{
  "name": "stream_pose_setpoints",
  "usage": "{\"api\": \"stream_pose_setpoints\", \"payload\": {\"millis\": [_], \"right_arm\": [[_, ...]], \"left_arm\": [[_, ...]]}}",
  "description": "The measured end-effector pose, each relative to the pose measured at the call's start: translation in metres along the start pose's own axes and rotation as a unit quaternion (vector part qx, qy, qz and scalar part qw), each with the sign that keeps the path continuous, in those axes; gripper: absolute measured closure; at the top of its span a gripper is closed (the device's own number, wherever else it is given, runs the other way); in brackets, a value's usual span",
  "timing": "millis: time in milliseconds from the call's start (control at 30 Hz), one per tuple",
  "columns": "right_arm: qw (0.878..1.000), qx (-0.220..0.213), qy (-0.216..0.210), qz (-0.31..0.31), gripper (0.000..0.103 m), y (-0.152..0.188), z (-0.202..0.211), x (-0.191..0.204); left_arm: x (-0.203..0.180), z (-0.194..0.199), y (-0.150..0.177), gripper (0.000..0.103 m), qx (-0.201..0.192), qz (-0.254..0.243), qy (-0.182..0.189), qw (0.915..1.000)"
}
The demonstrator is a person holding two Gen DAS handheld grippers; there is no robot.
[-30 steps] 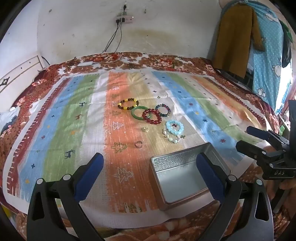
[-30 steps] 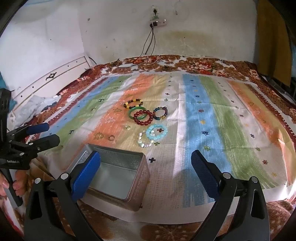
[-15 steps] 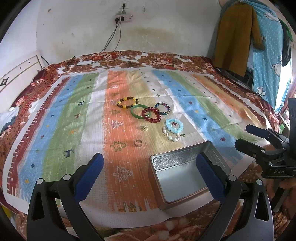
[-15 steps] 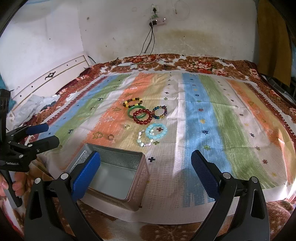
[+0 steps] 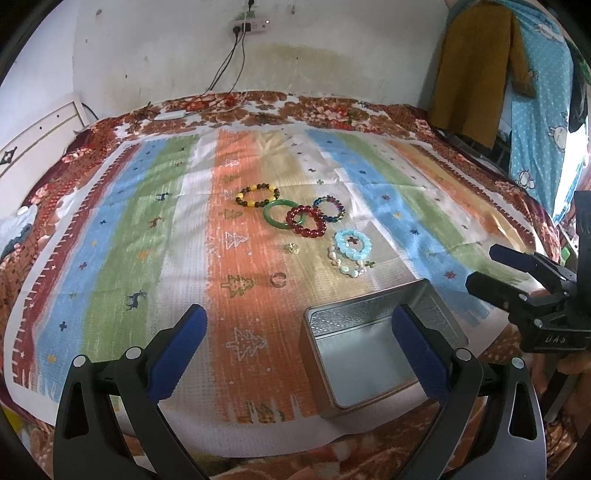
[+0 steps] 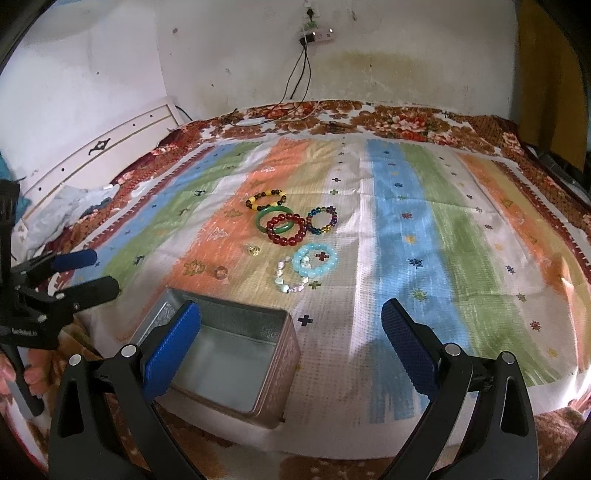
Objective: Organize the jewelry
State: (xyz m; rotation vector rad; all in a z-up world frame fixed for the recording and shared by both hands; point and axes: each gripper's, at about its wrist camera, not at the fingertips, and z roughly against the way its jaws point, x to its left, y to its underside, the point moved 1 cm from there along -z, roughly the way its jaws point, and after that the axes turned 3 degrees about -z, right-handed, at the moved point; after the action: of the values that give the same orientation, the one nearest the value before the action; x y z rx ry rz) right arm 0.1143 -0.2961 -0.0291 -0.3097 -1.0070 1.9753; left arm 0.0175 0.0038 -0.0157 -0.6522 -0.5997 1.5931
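Blue-padded and spread wide, the left gripper point(image 5: 297, 345) hovers low over the near edge of the bed with nothing between its fingers; the right gripper point(image 6: 291, 341) is just as wide apart and equally bare; each shows in the other's view, held by a hand at the frame edge.

Between and just ahead of the 2 tools sits an open metal tin point(image 5: 373, 345), rectangular, with a pale bare floor; it rests on the near part of a striped cloth point(image 5: 122, 236) banded in orange, green, blue and white, which lies over a brown floral bedspread point(image 5: 332, 114).

Beyond the tin the jewelry lies in a loose cluster on the cloth; nearest is a small silver ring point(image 5: 277, 279), apart from the rest; a little farther lies a small gold charm point(image 5: 291, 248); to its right a pale blue bead bracelet point(image 5: 352, 245) touches a string of whitish irregular beads point(image 5: 345, 266).

Farther on, a dark red bead bracelet point(image 5: 306, 221) overlaps a green bangle point(image 5: 281, 215); a multicoloured bead bracelet point(image 5: 330, 209) lies just beside the red one; a yellow-and-brown bead bracelet point(image 5: 257, 196) sits at the far left of the group.

At the back, a power strip point(image 5: 248, 26) hangs on the stained white wall, with dark cables trailing to the bed.
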Motion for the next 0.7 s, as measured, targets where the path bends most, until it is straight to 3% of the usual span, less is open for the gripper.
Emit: {"api": "stream_pose_setpoints", "payload": {"millis": [267, 700], "right_arm": [[1.000, 0.006, -0.008, -0.023, 0.004, -0.009, -0.011, -0.008], [1.000, 0.013, 0.013, 0.013, 0.004, -0.034, -0.038, -0.008]], "left_arm": [[0.007, -0.012, -0.012, 0.005, 0.011, 0.006, -0.003, 0.9999], [0.018, -0.040, -0.046, 0.005, 0.022, 0.000, -0.019, 0.9996]]}}
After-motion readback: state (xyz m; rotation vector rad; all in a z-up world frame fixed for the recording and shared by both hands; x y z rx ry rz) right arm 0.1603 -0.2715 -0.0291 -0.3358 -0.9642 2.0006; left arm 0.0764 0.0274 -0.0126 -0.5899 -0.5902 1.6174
